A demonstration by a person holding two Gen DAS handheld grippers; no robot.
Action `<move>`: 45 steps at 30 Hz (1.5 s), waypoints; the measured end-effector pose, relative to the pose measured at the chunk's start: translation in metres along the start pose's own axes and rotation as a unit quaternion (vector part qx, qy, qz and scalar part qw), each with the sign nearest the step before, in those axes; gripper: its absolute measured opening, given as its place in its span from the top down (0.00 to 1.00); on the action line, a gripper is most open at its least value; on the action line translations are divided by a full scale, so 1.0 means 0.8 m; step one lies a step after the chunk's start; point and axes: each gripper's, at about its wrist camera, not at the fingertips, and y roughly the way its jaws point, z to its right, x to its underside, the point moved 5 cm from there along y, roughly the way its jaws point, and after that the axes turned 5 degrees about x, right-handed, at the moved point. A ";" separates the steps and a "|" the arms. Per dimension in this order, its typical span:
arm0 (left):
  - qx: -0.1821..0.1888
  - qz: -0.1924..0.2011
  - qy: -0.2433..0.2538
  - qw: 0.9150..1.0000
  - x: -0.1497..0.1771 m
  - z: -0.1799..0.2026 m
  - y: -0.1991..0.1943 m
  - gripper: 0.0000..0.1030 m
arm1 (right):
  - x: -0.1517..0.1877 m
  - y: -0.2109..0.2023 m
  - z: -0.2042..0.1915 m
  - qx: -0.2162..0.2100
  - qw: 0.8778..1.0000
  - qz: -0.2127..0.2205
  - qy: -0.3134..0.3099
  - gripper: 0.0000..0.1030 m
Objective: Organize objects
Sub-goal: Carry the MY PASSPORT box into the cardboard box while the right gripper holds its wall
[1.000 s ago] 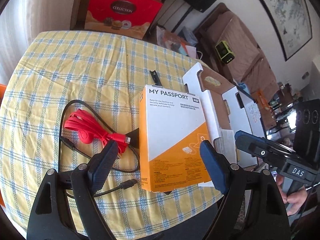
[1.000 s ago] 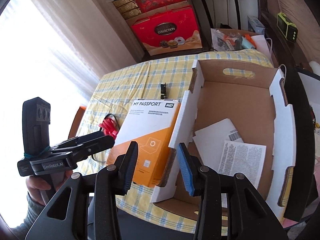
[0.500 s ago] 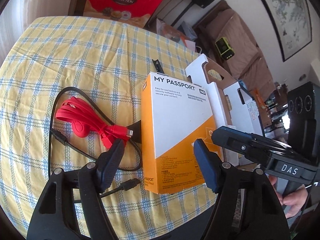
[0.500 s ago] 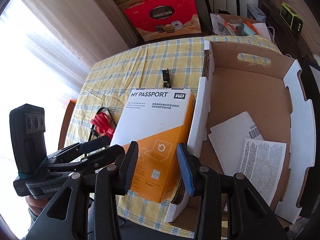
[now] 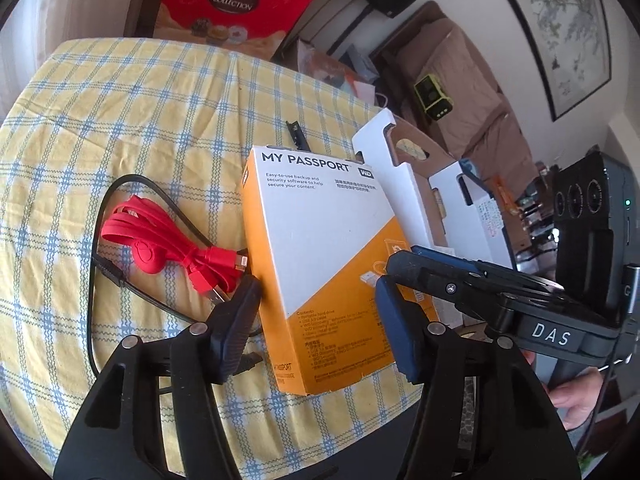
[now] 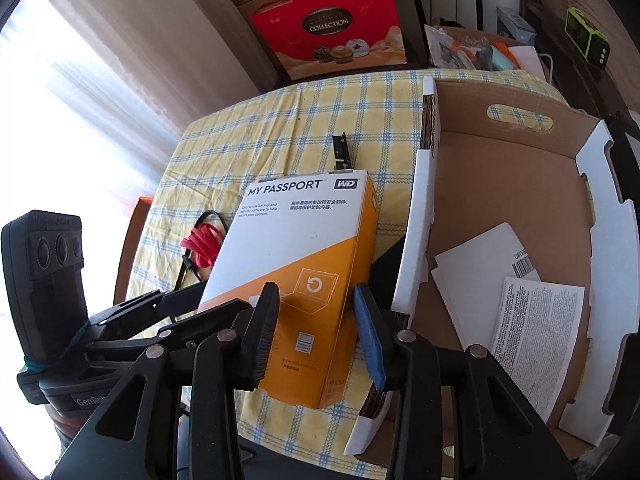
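Observation:
An orange and white "MY PASSPORT" box [image 5: 320,248] lies on the yellow checked tablecloth [image 5: 120,120], beside an open cardboard box [image 6: 500,184]. My left gripper [image 5: 316,320] is open, its fingers either side of the box's near end. My right gripper [image 6: 316,328] is open too, straddling the same box [image 6: 292,248] from the other side. A red cable [image 5: 168,244] and a black cable [image 5: 100,216] lie left of the box. A small black part [image 5: 298,136] lies beyond it.
The cardboard box holds white papers [image 6: 520,300]. A red gift box [image 6: 332,32] stands beyond the table. A sofa with a green device [image 5: 432,96] is at the far right.
Both grippers have moved closer to the MY PASSPORT box and now straddle its near end. The right gripper has shifted left, off the cardboard box wall.

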 end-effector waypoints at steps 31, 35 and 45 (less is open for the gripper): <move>0.011 0.007 0.126 0.992 0.001 0.187 0.055 0.46 | 0.019 -0.135 0.133 0.032 0.994 0.093 0.052 0.62; -0.014 -0.010 0.162 0.987 0.019 0.197 0.084 0.46 | 0.029 -0.120 0.160 0.032 0.994 0.084 0.069 0.62; -0.010 -0.050 0.139 0.989 0.042 0.175 0.099 0.37 | 0.054 -0.065 0.188 -0.014 0.993 0.046 0.106 0.68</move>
